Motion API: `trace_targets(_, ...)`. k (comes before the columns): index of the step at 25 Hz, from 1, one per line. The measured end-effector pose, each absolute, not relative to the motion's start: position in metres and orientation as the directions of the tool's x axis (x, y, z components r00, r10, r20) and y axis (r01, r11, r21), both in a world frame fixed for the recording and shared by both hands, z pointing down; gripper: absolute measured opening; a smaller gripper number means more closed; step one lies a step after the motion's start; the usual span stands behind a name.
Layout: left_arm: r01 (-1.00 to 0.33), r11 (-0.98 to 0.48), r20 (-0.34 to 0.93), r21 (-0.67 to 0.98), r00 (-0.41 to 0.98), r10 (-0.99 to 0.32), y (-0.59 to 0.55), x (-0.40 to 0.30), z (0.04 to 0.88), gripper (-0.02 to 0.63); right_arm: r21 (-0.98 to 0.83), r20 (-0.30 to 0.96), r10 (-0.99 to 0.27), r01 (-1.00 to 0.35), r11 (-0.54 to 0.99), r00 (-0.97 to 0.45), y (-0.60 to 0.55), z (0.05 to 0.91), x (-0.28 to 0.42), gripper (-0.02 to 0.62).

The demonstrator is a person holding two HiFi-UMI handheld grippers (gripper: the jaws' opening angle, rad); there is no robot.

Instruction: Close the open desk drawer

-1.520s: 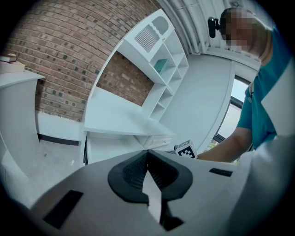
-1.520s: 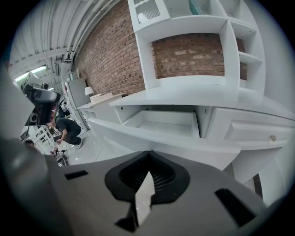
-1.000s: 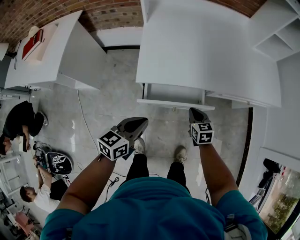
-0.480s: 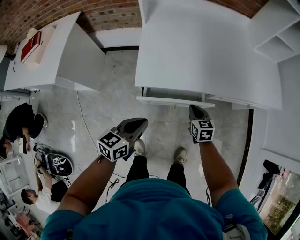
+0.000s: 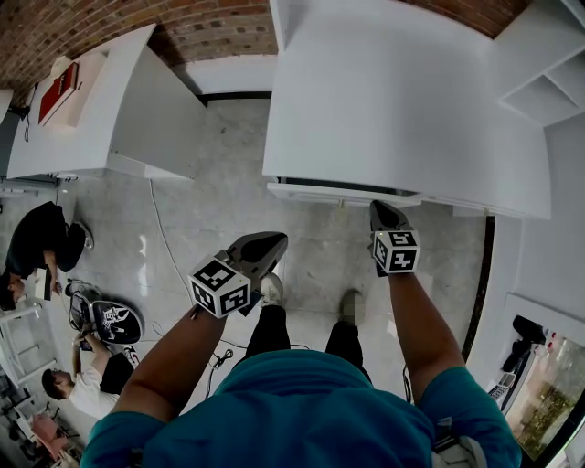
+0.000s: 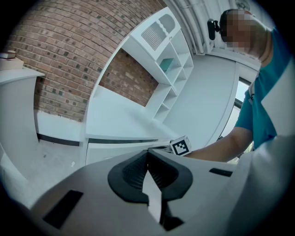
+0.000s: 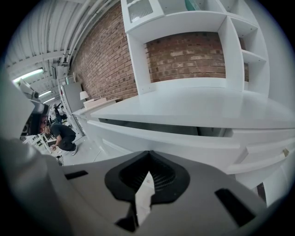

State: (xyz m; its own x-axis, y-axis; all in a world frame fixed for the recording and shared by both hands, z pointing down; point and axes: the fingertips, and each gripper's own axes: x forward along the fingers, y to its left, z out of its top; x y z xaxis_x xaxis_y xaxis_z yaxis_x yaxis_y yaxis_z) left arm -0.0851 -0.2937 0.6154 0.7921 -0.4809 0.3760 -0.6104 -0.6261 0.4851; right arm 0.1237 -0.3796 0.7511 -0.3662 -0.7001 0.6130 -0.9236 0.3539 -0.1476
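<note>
Drawer (image 5: 338, 192): was nearly shut.
Right gripper (image 5: 380, 210): jaws together, empty; we judged it pushed the front.
Left gripper (image 5: 271, 241): jaws together, empty, idle.

You stand in an open workroom: brick wall (image 5: 219, 27) behind your white desk (image 5: 402, 101), another desk (image 5: 87, 110) and crouching people (image 5: 41, 239) to its left.

Red brick wall (image 5: 210, 32) behind, pale marbled floor (image 5: 210, 210), white shelving (image 5: 539, 69) right, white table (image 5: 91, 110) left
</note>
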Motion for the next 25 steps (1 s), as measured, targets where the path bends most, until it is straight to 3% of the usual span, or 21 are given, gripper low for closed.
trace_targets(25,-0.631,-0.603,0.369,0.489,0.776,-0.512,-0.312,-0.104,0.613,0.012,-0.218,0.630,-0.679,-0.925,0.310,-0.376,-0.412,0.759,0.119,0.021)
